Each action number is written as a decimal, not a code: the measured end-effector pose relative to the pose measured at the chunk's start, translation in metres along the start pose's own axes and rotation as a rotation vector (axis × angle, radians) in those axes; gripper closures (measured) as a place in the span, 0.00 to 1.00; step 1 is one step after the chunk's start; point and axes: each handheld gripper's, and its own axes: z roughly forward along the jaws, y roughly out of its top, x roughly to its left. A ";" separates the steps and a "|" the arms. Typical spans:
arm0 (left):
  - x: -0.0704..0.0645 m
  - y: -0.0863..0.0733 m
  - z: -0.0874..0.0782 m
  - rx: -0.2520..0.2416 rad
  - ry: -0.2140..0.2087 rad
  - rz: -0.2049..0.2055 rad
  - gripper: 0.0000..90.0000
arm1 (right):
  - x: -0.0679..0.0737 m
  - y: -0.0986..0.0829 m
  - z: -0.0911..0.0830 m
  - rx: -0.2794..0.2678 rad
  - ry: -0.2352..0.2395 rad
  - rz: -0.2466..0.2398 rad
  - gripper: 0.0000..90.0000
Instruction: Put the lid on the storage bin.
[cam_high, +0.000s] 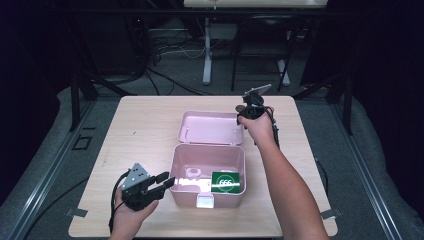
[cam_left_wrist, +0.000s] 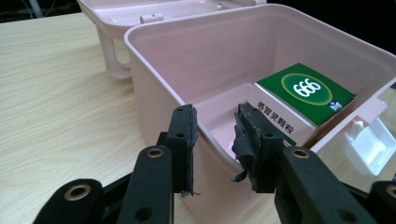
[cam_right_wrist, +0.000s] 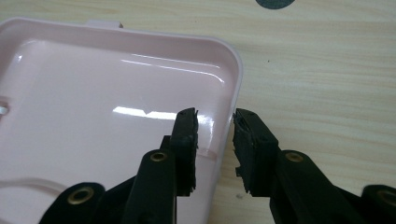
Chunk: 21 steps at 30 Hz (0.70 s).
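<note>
Both tools (cam_left_wrist: 215, 140) (cam_right_wrist: 215, 140) astride pink rims: box wall (cam_left_wrist: 154, 88), lid edge (cam_right_wrist: 236, 79)

A light wooden table (cam_high: 145, 130) carries a pink box (cam_high: 181, 192) just toward six o'clock of its centre. The box's open lid (cam_high: 210, 127) lies flat on the wood at its twelve o'clock side, joined there.

Light wooden table (cam_high: 145, 130), dark floor cables (cam_high: 170, 50), white table leg (cam_high: 207, 50) behind
</note>
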 end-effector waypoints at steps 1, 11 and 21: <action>0.000 0.000 0.000 0.000 0.000 0.001 0.75 | 0.000 0.000 0.002 0.004 0.000 0.002 0.79; 0.000 0.000 0.000 0.000 0.001 0.000 0.75 | -0.003 0.000 0.007 0.011 -0.018 0.026 0.89; 0.000 0.000 0.000 -0.002 0.003 0.000 0.75 | -0.005 0.000 0.007 0.019 -0.018 0.034 0.93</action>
